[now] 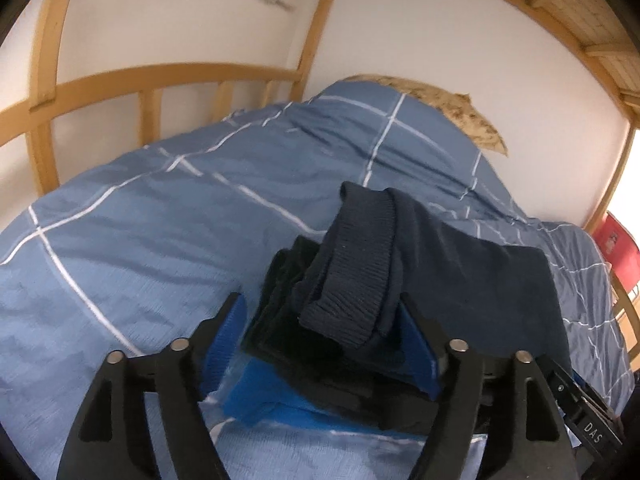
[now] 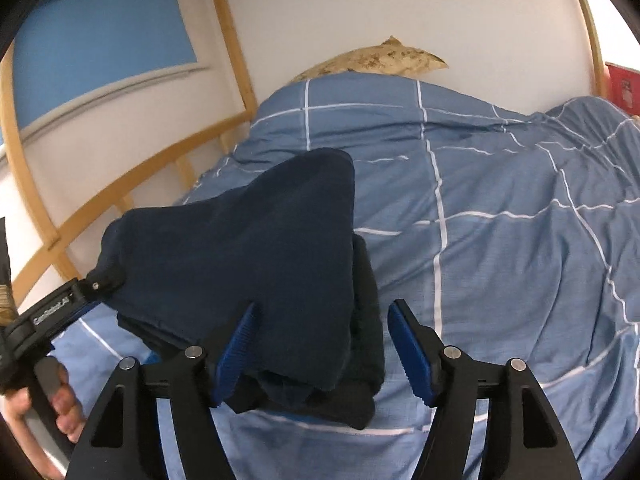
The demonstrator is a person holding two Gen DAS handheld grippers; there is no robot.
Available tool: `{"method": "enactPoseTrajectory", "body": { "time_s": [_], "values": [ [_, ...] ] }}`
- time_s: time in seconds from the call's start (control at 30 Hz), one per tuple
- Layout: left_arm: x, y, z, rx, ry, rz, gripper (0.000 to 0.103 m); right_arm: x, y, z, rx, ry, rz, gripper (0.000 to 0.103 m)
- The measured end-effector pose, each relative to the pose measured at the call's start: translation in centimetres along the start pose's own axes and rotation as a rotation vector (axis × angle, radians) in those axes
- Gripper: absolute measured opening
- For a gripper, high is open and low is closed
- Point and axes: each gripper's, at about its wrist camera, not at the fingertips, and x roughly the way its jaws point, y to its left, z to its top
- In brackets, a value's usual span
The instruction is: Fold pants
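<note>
The dark navy pants [image 1: 404,276] lie folded into a thick bundle on the blue checked duvet [image 1: 160,220], ribbed cuffs [image 1: 352,264] on top. My left gripper [image 1: 324,320] is open, its blue pads either side of the bundle's near end. In the right wrist view the pants [image 2: 256,256] lie left of centre. My right gripper [image 2: 324,328] is open around the bundle's near right corner, its left pad [image 2: 236,348] pressed against the fabric. The left gripper's body [image 2: 60,308] and the hand holding it show at lower left.
A wooden bed rail [image 1: 168,76] runs along the far left side by the white wall. A beige patterned pillow [image 2: 372,60] lies at the head of the bed. A red object [image 1: 616,248] stands beyond the right edge. A flat blue item [image 1: 264,400] lies under the pants.
</note>
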Motion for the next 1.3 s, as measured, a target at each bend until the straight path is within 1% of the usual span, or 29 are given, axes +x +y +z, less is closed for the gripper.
{"method": "enactPoseTrajectory", "body": {
  "time_s": [0.07,0.13,0.2,0.3,0.37,0.47,0.5,0.53,0.57,0.63,0.67,0.73,0.8,0.83,0.97,1.1,1.2,1.3],
  "values": [
    [-0.5,0.0,0.1,0.012,0.008,0.007,0.079,-0.3,0.1,0.5,0.001,0.024,0.004,0.067],
    [-1.8,-0.3,0.4,0.031,-0.024,0.013,0.079,-1.5,0.3,0.9,-0.007,-0.007,-0.009,0.067],
    [-3.1,-0.5,0.9,0.05,-0.065,0.024,0.082,-2.7,0.5,1.4,-0.022,-0.052,-0.023,0.069],
    [-4.7,-1.2,1.9,0.09,-0.111,0.054,0.082,-3.8,0.7,2.7,-0.037,-0.077,-0.037,0.069],
    [-5.7,-1.8,2.3,0.118,-0.122,0.071,0.082,-4.5,0.7,3.4,-0.042,-0.095,-0.038,0.069],
    [-7.3,-2.9,2.1,0.157,-0.115,0.056,0.083,-6.2,0.2,3.7,-0.042,-0.128,-0.053,0.069],
    [-8.0,-3.5,1.8,0.17,-0.123,0.053,0.084,-7.2,-0.1,3.7,-0.049,-0.141,-0.053,0.074],
    [-8.8,-4.0,1.5,0.183,-0.133,0.053,0.089,-7.9,-0.2,3.7,-0.058,-0.15,-0.053,0.082],
    [-9.6,-4.7,1.1,0.2,-0.141,0.06,0.092,-8.7,-0.4,3.6,-0.073,-0.16,-0.055,0.084],
    [-11.2,-6.2,0.1,0.248,-0.156,0.079,0.093,-10.6,-0.7,3.1,-0.111,-0.183,-0.065,0.084],
    [-12.0,-6.9,-0.4,0.269,-0.163,0.086,0.095,-11.7,-1.0,2.8,-0.13,-0.192,-0.073,0.085],
    [-14.0,-8.4,-1.7,0.313,-0.183,0.081,0.1,-13.8,-1.5,2.2,-0.155,-0.219,-0.083,0.09],
    [-15.6,-9.3,-2.8,0.325,-0.205,0.058,0.102,-16.1,-2.3,1.2,-0.176,-0.245,-0.1,0.093],
    [-16.5,-9.8,-3.5,0.328,-0.211,0.04,0.102,-17.0,-2.6,0.8,-0.182,-0.25,-0.107,0.093],
    [-19.0,-11.5,-6.0,0.337,-0.208,0.004,0.102,-20.3,-4.3,-1.4,-0.194,-0.251,-0.135,0.093],
    [-20.3,-12.9,-8.5,0.364,-0.185,0.004,0.102,-22.8,-5.8,-3.5,-0.184,-0.245,-0.166,0.093],
    [-21.0,-13.7,-10.3,0.373,-0.164,-0.01,0.102,-24.3,-6.7,-5.1,-0.17,-0.233,-0.184,0.093],
    [-21.7,-14.4,-11.9,0.379,-0.154,-0.023,0.102,-25.8,-7.5,-6.5,-0.151,-0.242,-0.207,0.093]
  ]
}}
